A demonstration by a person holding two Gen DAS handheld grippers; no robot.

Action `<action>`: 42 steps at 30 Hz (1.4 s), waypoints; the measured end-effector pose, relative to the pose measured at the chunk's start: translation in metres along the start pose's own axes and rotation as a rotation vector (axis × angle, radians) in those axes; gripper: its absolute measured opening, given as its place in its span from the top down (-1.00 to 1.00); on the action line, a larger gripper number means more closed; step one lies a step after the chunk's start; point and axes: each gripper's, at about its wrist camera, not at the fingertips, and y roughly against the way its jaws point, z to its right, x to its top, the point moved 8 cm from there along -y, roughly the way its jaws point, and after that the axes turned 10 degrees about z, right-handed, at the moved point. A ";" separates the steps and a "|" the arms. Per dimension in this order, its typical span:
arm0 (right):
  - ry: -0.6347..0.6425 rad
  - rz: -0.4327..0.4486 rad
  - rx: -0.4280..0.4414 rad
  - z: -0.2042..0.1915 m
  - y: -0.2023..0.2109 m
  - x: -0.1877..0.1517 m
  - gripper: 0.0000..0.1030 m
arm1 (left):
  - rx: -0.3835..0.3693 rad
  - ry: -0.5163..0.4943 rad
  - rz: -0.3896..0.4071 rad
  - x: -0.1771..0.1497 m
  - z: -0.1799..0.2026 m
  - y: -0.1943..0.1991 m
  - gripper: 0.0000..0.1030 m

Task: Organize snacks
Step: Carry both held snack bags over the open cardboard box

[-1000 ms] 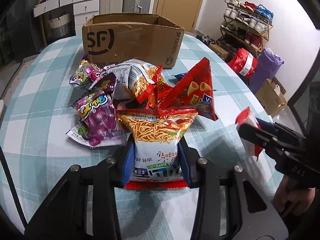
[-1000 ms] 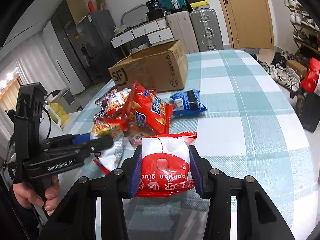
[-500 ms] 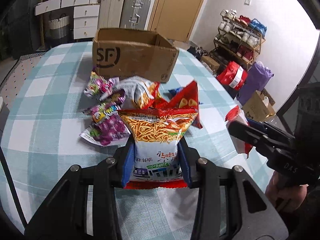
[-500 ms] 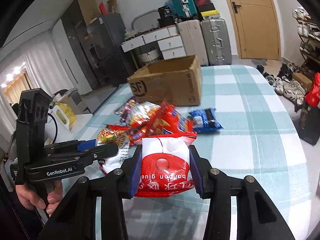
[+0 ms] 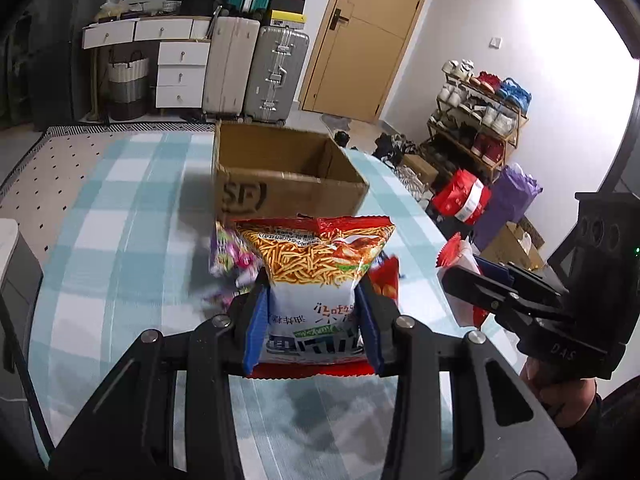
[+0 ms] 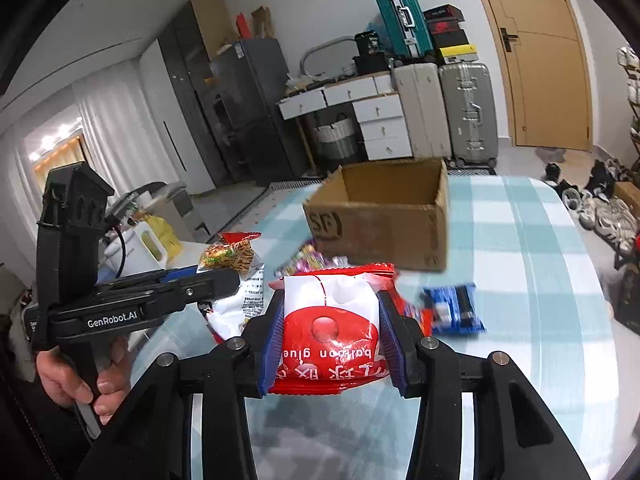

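Above the checked desk [image 5: 120, 216], the left tongs [image 5: 312, 312] grip a noodle-snack bag [image 5: 316, 272] and the right tongs [image 6: 330, 336] grip a red-and-white bag [image 6: 330, 320], both on the near side of the open cardboard box [image 5: 280, 176], with other snack packets [image 6: 456, 308] lying between.

1. Box [image 5: 280, 184] at frame centre stands open-topped, nothing over its mouth.
2. Snack pile [image 5: 232, 260] lies just before it.
3. Tablecloth [image 5: 112, 240] at left is bare.
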 end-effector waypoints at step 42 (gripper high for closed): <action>0.054 -0.056 0.022 0.050 -0.185 0.134 0.14 | 0.083 -0.073 -0.097 0.150 -0.053 -0.199 0.28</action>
